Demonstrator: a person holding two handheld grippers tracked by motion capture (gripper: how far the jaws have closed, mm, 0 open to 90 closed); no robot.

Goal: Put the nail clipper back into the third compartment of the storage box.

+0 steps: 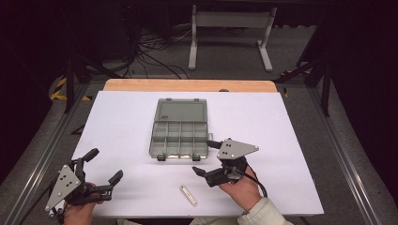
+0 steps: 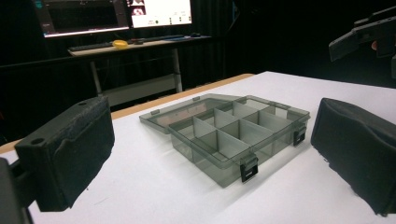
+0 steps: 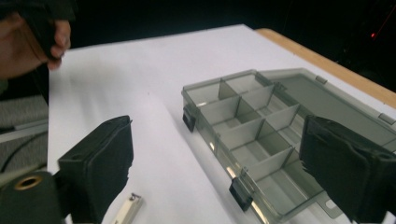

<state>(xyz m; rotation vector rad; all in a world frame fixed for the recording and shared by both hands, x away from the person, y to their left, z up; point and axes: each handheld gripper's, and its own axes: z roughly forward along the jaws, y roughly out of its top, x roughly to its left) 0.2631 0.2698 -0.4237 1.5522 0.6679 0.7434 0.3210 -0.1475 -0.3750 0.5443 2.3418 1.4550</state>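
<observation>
The open compartment box [image 1: 180, 133] sits mid-table [image 1: 117, 140]; the nail clipper [image 1: 188, 195] lies before it, near the front edge.

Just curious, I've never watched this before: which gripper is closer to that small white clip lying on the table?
The right gripper. It hovers just above and right of the small white clip, beside the open box. The left gripper sits farther off, out to the clip's left.

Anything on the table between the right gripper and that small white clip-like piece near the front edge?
No, bare white table. In the high view the right gripper hangs open just above and right of the small white piece, with nothing between them; the compartment box sits farther back.
</observation>
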